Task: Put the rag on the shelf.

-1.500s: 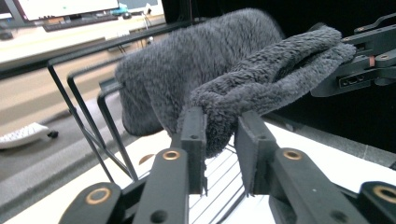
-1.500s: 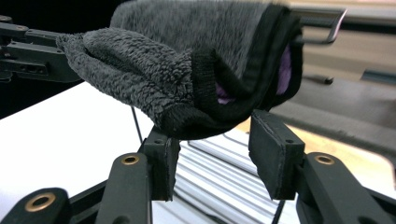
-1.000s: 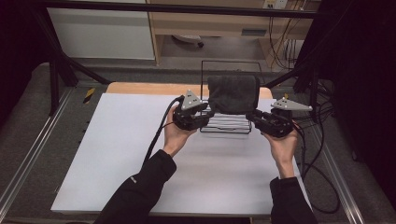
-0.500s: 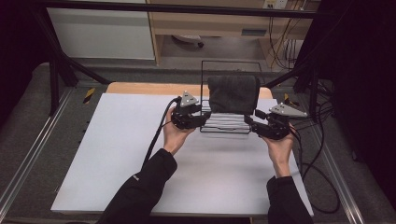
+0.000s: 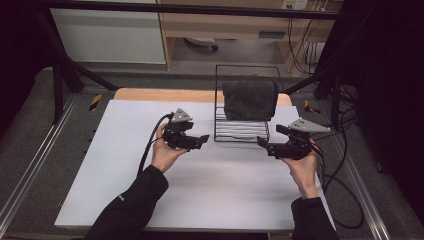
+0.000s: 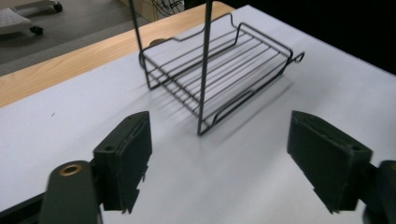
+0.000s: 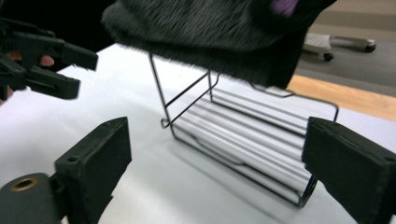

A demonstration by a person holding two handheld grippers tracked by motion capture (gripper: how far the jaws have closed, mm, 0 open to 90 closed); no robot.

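A black wire rack (image 5: 241, 131) stands on the white table (image 5: 125, 165), and a dark grey towel (image 5: 250, 99) hangs over its top bar. My left gripper (image 5: 200, 139) sits just left of the rack, apart from it. Its jaws have just been opening, and they stand wide with nothing between them. My right gripper (image 5: 264, 143) sits at the rack's right front corner, jaws also just opened wide and empty. In the left gripper view the rack's shelf (image 6: 219, 74) lies ahead beyond the gripper (image 6: 219, 161). The right gripper view shows the towel (image 7: 210, 28) draped above the shelf (image 7: 247, 140), with the left gripper (image 7: 70, 70) at far left.
The table's wooden back edge (image 5: 165, 95) runs behind the rack. Cables (image 5: 345, 180) trail off the right side. Metal frame rails (image 5: 30, 165) flank the table, and a cabinet (image 5: 110, 35) stands farther back.
Both grippers have let go beside the rack and opened their jaws. The left hand has drawn away to the left and lower; the right hand has sunk a little toward the table.
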